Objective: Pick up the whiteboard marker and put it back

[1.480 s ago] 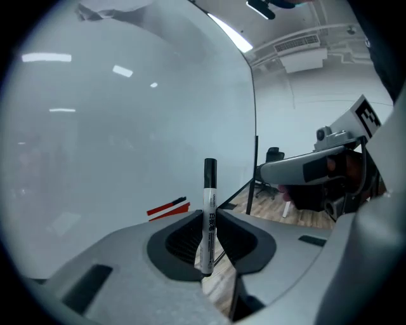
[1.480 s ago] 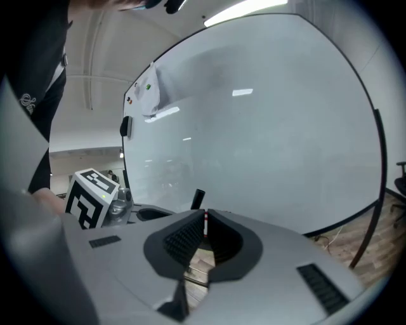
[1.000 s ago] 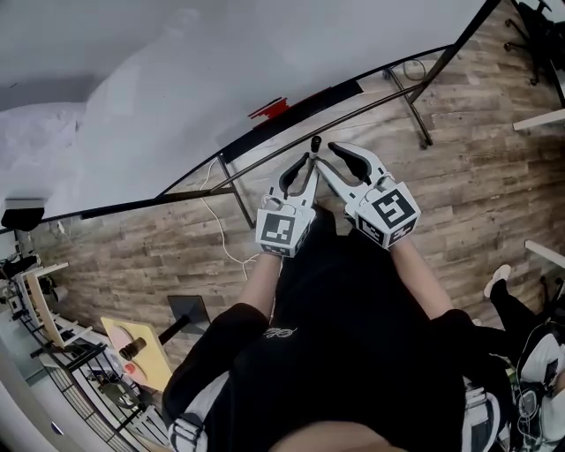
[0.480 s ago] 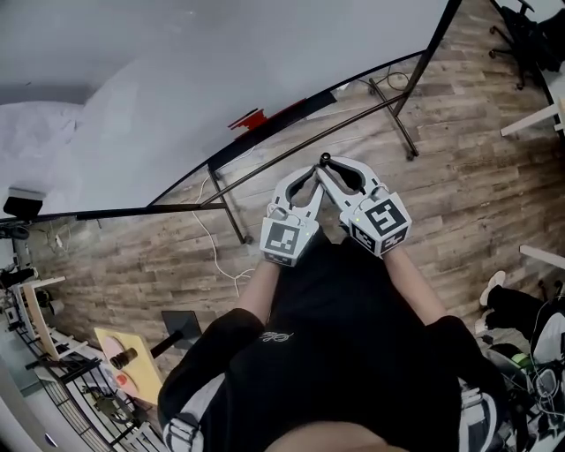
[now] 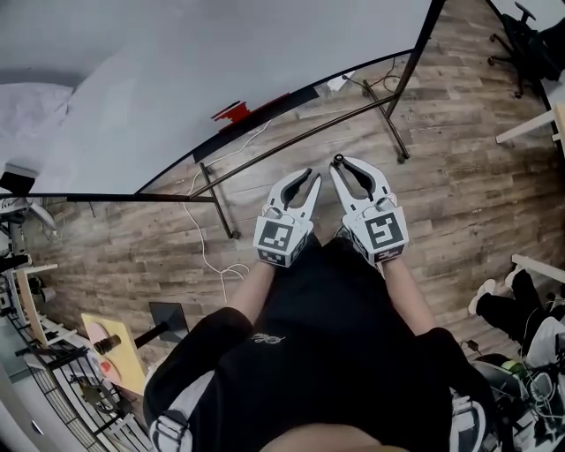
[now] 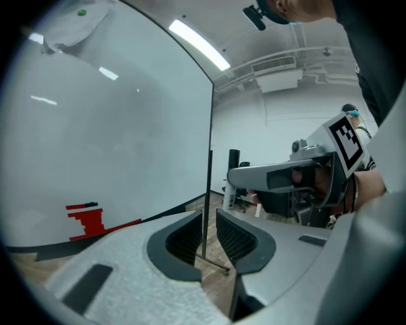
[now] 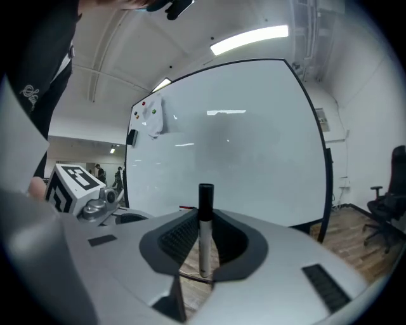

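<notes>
The whiteboard marker [image 7: 203,236], white with a black cap [image 7: 205,195], stands upright between the pads of my right gripper [image 7: 204,240]. Its jaws have just been closing and are shut on the marker. From the head view only the marker's dark end [image 5: 337,160] shows at the tips of the right gripper [image 5: 344,166]. My left gripper [image 5: 311,177] is held just left of it and apart from it. The left gripper's [image 6: 209,232] pads stand a narrow gap apart with nothing between them. Both point at the whiteboard [image 5: 177,79].
A red block [image 5: 231,113] lies on the whiteboard's tray. The board's metal stand legs [image 5: 388,97] and a white cable [image 5: 207,229] cross the wooden floor ahead. An office chair [image 5: 530,26] stands at the far right, a wire shelf [image 5: 97,353] at the lower left.
A second ago the marker stood at the left gripper's tips with the right gripper open beside it. The right gripper then shut on it, and the left gripper has come away.
</notes>
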Demonstrator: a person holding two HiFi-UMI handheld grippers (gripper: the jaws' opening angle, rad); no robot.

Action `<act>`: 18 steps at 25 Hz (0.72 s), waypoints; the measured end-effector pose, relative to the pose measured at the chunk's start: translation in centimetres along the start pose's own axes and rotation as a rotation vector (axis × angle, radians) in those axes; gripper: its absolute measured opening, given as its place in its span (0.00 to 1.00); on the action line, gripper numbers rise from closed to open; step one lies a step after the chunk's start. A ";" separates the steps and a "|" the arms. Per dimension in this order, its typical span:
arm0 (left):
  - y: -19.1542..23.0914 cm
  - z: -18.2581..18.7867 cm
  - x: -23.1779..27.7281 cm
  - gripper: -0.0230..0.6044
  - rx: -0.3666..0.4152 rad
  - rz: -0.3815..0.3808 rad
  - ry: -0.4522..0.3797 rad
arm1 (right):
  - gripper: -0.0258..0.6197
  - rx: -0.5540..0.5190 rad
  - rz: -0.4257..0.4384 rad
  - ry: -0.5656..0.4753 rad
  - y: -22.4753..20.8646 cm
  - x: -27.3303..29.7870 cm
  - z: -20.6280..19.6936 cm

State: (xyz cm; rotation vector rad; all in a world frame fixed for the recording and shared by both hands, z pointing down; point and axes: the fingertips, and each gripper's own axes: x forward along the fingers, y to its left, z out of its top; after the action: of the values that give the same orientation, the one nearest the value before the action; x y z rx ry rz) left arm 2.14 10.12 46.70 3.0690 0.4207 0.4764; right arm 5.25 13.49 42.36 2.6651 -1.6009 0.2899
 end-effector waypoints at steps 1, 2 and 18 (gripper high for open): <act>0.2 -0.2 0.0 0.14 0.001 0.019 0.020 | 0.13 -0.016 -0.016 0.007 -0.5 -0.4 -0.1; 0.4 -0.5 -0.1 0.13 0.006 0.041 0.038 | 0.13 -0.034 -0.032 0.018 -0.8 -0.6 -0.3; 8.1 -2.0 1.2 0.05 -0.051 0.233 0.095 | 0.13 -0.159 0.017 0.123 -1.6 5.2 -0.8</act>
State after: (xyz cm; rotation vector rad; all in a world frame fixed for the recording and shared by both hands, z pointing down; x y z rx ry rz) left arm 4.78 2.60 49.38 3.0681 0.0494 0.6293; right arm 8.86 9.83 44.16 2.4670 -1.5428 0.3064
